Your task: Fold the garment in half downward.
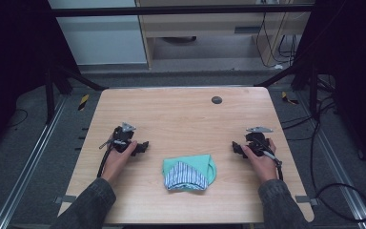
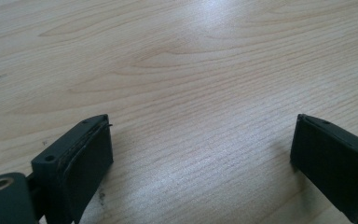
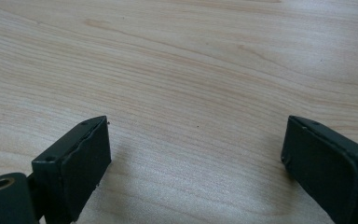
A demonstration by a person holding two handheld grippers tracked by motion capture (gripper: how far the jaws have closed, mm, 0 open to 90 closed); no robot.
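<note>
Item: folded cloth (image 1: 189,172), green with a striped panel, on the table (image 1: 181,114) between my grippers. Left gripper (image 1: 142,146) left of it, right gripper (image 1: 237,148) right of it; both spread apart, empty. I judge it light, limp; pinch an edge.

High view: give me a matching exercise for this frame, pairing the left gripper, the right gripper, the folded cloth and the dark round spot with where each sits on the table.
Things:
1. left gripper
2. right gripper
3. folded cloth
4. dark round spot

Places:
A. near the table's far edge
B. between the two hands, near the front
C. left of the cloth, open
D. right of the cloth, open

Pairs: 1-C, 2-D, 3-B, 4-A
</note>
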